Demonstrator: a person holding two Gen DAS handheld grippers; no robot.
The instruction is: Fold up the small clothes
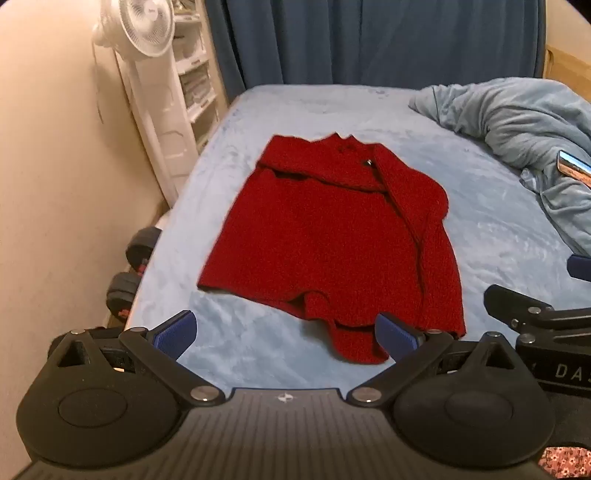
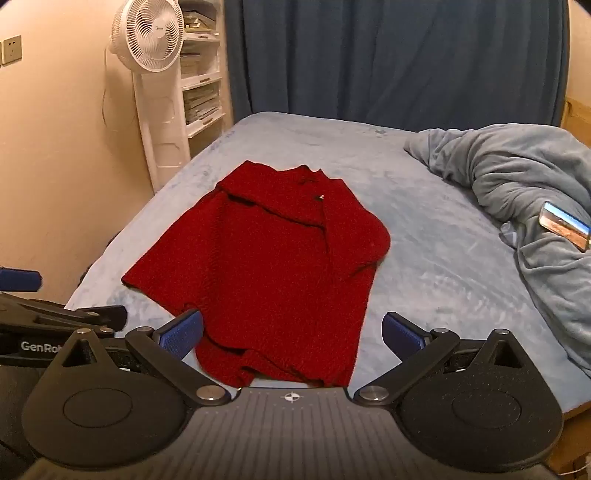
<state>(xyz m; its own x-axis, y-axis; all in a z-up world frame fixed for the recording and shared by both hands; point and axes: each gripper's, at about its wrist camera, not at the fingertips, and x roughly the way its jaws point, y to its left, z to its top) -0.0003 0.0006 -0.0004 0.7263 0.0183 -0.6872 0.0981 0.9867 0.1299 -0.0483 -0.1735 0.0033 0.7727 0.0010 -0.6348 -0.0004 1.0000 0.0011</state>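
Left wrist view: red sweater (image 1: 325, 236) lies on the bed (image 1: 480, 229), sleeves seemingly already folded in. Left gripper (image 1: 286, 334) and right gripper (image 2: 291, 334) both spread wide, empty, hovering near the hem. Next: pinch hem corners, fold up toward collar.

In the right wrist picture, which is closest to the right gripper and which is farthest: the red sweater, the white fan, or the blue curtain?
From the right gripper, jaws wide open:
1. Red sweater, lying on the bed just ahead, its hem between the fingers.
2. White fan, standing off the bed's left side.
3. Blue curtain, hanging behind the bed's far end.
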